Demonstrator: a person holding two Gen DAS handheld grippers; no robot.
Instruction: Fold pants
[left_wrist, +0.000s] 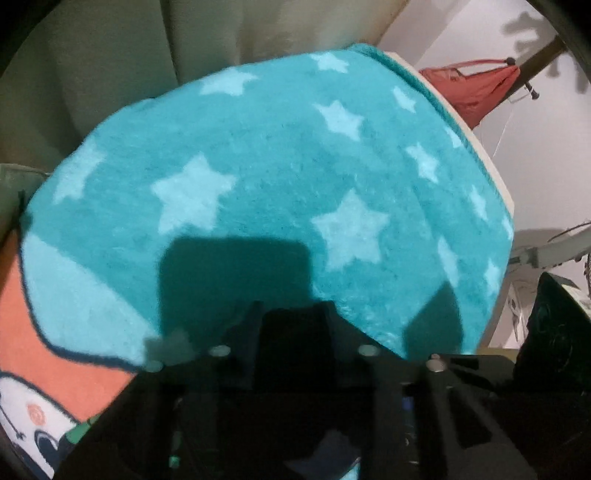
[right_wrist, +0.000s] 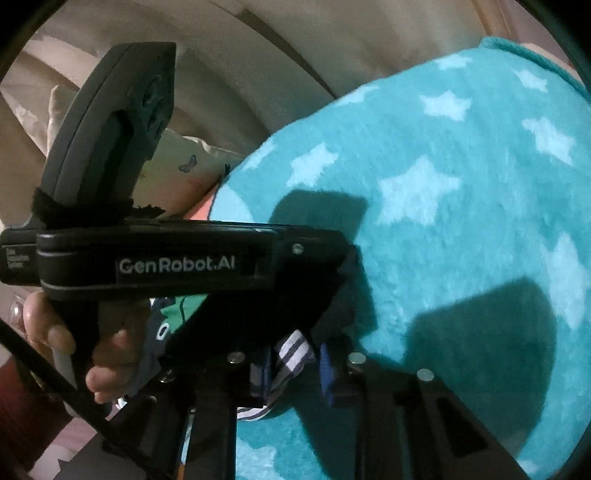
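Right gripper (right_wrist: 295, 369) clamps striped pants (right_wrist: 291, 354) over starry teal blanket (right_wrist: 461, 221); left gripper (left_wrist: 295, 317) probably closed, grip unclear.

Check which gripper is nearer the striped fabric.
Right. The striped fabric lies between the right gripper's fingers; the left gripper comes in from the side, its tip just above the fabric.

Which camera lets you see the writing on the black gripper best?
The right wrist view. The left gripper lies sideways across it, and the white writing on its side reads GenRobot.AI. The left wrist view shows only that gripper's dark fingers from behind over the starry blanket, with no writing.
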